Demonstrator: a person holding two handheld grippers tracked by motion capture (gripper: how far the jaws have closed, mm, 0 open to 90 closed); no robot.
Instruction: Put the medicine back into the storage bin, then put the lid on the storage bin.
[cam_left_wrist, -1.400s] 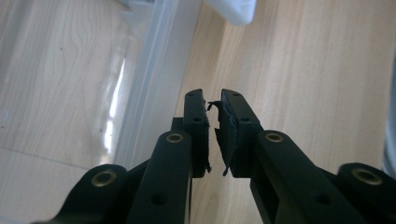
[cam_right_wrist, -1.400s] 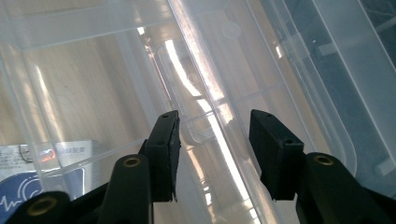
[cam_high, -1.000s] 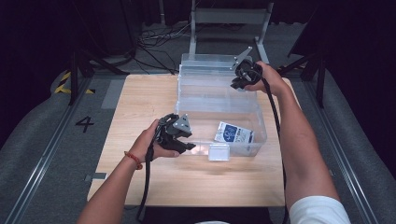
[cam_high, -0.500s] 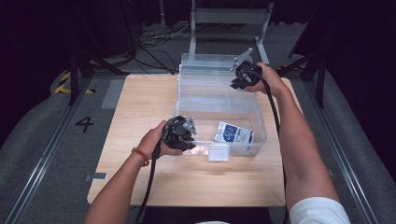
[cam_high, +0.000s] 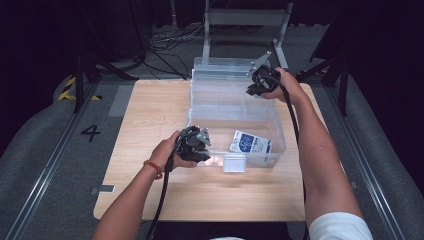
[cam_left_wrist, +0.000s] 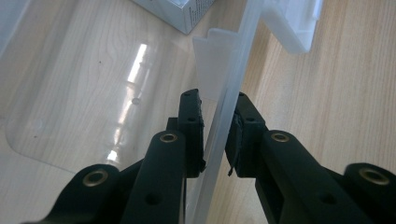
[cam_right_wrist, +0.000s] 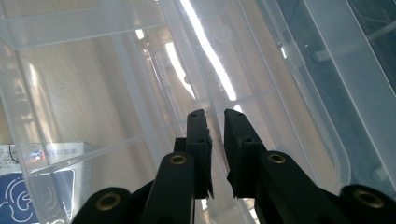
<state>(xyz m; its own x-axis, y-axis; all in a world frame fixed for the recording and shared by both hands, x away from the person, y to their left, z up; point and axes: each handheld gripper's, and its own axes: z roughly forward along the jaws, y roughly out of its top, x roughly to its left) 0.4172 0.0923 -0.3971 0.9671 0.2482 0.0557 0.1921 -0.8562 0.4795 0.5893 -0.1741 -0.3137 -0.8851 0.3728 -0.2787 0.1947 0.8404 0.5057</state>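
The left claw (cam_high: 199, 150) sits at the near left corner of a clear plastic box (cam_high: 235, 107) on the wooden bench (cam_high: 150, 115). Its jaws have just been closing and now straddle the box's near wall (cam_left_wrist: 224, 121), one jaw inside and one outside, pinching the thin plastic between them. Just beyond that claw, inside the box, lies a small white and blue carton (cam_high: 251, 143), and on the outside of the same wall hangs a white latch (cam_high: 234, 162). Farther off, at the far right corner of the box, the right claw (cam_high: 255, 87) is clamped on the box's far rim (cam_right_wrist: 219, 100), its jaws nearly together with the clear edge between them. Beyond that claw the lid (cam_high: 225, 63) stands behind the box.
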